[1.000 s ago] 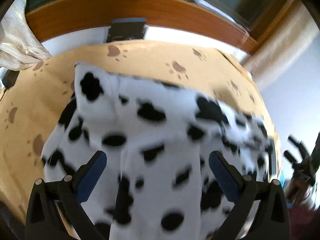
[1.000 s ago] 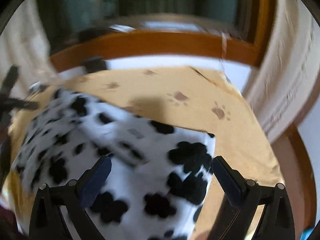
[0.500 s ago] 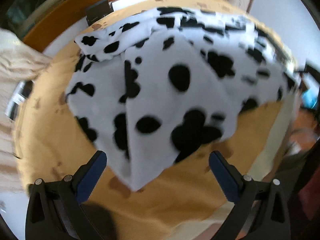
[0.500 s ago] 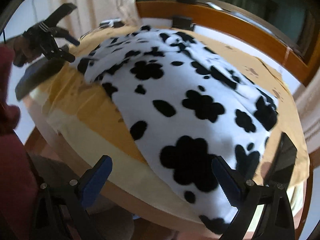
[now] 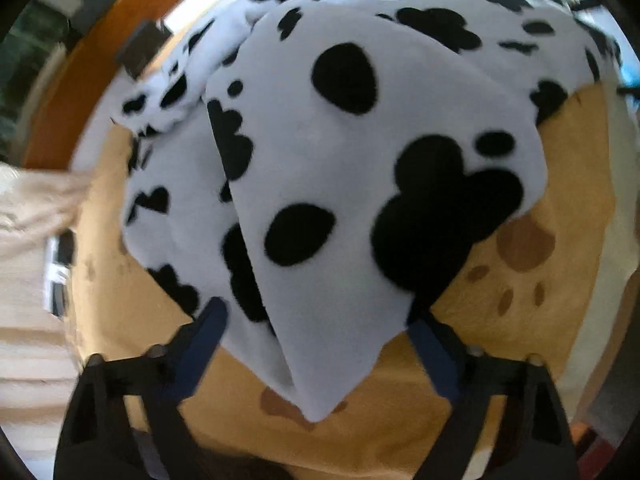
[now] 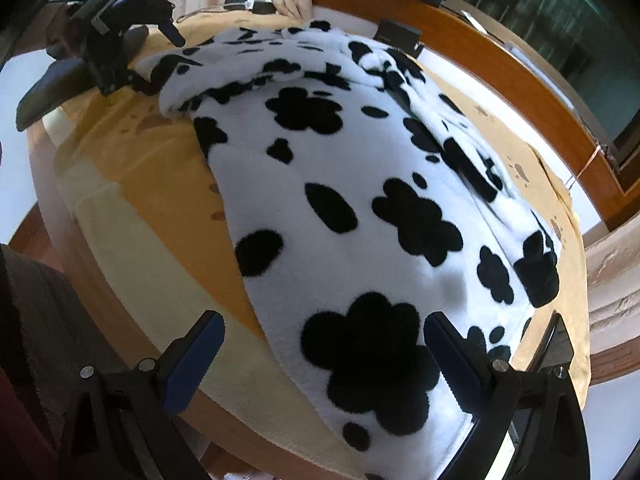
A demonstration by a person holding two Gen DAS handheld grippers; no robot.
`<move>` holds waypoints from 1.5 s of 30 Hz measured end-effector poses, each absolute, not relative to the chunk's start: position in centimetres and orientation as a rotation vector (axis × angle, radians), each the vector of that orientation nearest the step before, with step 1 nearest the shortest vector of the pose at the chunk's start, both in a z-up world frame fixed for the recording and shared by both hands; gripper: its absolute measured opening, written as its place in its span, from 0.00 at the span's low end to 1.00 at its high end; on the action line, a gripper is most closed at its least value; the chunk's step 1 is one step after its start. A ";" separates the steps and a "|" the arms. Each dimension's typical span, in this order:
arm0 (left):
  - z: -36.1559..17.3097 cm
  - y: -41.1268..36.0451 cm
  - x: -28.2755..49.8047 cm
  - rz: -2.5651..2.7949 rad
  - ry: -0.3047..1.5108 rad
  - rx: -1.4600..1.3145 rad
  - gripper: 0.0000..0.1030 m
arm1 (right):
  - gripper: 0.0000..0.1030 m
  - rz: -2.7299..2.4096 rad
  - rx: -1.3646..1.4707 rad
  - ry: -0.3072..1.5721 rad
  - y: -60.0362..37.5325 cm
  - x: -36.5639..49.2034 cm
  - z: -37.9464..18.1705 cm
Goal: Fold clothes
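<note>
A white fleece garment with black spots [image 5: 360,160] lies spread on a tan paw-print blanket [image 5: 540,300]. In the left wrist view its pointed near corner reaches between the fingers of my left gripper [image 5: 316,324]. The jaws are closing on that corner, and the pads stand at the fabric's edges without a clear pinch. In the right wrist view the garment [image 6: 360,200] runs away from me, and its near end lies under my wide-open right gripper [image 6: 320,340]. At the garment's far left corner, the left gripper [image 6: 156,60] shows there too.
The blanket [image 6: 152,168] covers a surface with a wooden rim [image 6: 500,64]. A small black box [image 6: 398,36] sits on the far ledge. Pale curtains [image 5: 32,208] hang at the side, and the near edge drops off below the right gripper.
Both grippers have rolled and come down close over the garment's near edge. The left jaws have narrowed around the pointed corner. The right jaws stay wide.
</note>
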State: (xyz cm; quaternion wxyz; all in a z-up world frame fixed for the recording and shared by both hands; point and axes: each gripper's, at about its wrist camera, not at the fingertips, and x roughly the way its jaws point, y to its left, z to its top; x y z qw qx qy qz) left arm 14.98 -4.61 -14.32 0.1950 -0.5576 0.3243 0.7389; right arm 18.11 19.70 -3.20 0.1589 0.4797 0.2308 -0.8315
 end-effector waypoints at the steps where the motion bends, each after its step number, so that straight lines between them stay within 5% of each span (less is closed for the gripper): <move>1: -14.3 -4.7 14.8 2.055 0.874 -1.575 0.69 | 0.99 -2.376 1.388 0.652 19.9 18.0 -3.4; 3: -14.1 -4.8 14.6 2.024 0.822 -1.590 0.47 | 0.89 -2.369 1.426 0.638 20.2 17.7 -3.9; 4: -14.1 -4.8 14.5 2.009 0.798 -1.598 0.41 | 0.71 -2.358 1.452 0.632 20.4 17.6 -4.2; 6: -13.8 -4.8 14.3 2.007 0.776 -1.604 0.23 | 0.53 -2.370 1.469 0.620 20.7 17.3 -4.1; 11: -11.5 -5.3 13.2 2.054 0.710 -1.566 0.18 | 0.30 -2.389 1.446 0.652 20.6 16.8 -2.3; 25: -4.0 -3.3 8.3 2.119 0.770 -1.348 0.16 | 0.31 -2.322 1.540 0.375 23.6 14.0 2.2; 27: -3.7 -2.8 7.3 2.109 0.784 -1.332 0.16 | 0.35 -2.326 1.553 0.326 24.2 14.0 1.9; 29: -3.5 -2.3 6.6 2.099 0.799 -1.323 0.16 | 0.59 -2.328 1.565 0.277 24.8 14.0 1.6; 34: -3.0 -1.8 4.9 2.063 0.827 -1.312 0.16 | 0.72 -2.353 1.499 0.259 24.3 15.2 2.5; 43: -3.1 -1.1 3.6 2.008 0.884 -1.315 0.16 | 0.69 -2.303 1.514 0.434 21.7 14.7 0.3; 45: -3.2 -1.2 3.4 1.997 0.890 -1.320 0.16 | 0.36 -2.337 1.534 0.501 22.1 14.3 0.3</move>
